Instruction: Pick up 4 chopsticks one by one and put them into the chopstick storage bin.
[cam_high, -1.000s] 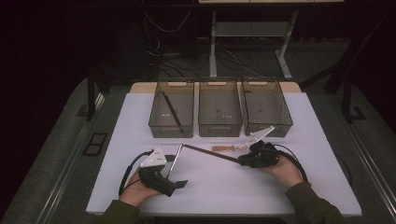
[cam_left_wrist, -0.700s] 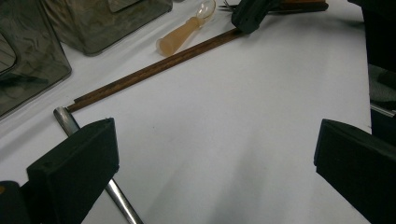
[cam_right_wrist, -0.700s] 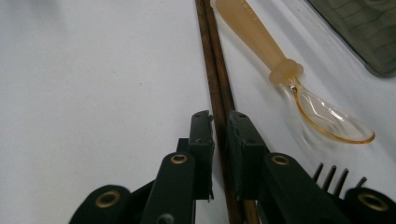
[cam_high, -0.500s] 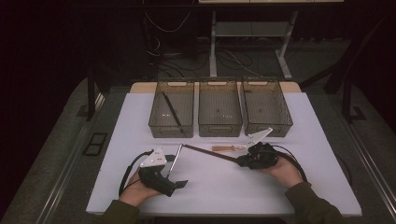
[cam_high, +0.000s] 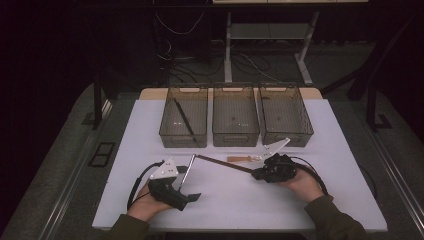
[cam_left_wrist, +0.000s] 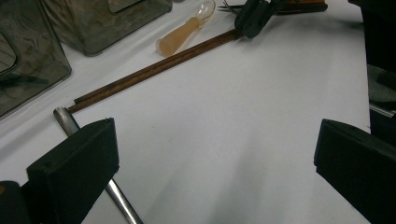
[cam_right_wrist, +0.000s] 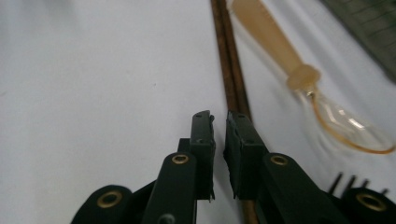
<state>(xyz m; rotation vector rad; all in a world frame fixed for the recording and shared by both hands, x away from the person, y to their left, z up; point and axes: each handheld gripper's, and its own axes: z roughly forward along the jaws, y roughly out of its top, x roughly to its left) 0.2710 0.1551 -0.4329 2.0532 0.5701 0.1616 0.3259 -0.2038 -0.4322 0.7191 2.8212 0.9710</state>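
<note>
Chopsticks (cam_high: 222, 164), a dark brown pair lying side by side, stretch across the white tabletop (cam_high: 325, 200) in front of the bins, and my right gripper (cam_high: 256, 174) sits low at their near end; in the right gripper view its jaws are drawn nearly together with only a thin slit between them, the right one lying over the sticks (cam_right_wrist: 232, 65), and I cannot tell whether they actually pinch the wood. Going by size around them: the tabletop carries three smoky clear bins in a row at the back, the left bin (cam_high: 183, 141) holding one dark stick that leans across it, the middle bin (cam_high: 235, 138) and the right bin (cam_high: 286, 137) standing just beside it. My left gripper (cam_high: 192, 196) rests near the front edge, its jaws spread wide with bare tabletop between them. A metal rod (cam_left_wrist: 66, 120) lies by that gripper's left jaw, its tip just beside the far end of the chopsticks. A small spoon (cam_right_wrist: 299, 70) with a tan handle and a clear bowl lies just beside the sticks, close by the right gripper. I can read no writing or labels.
</note>
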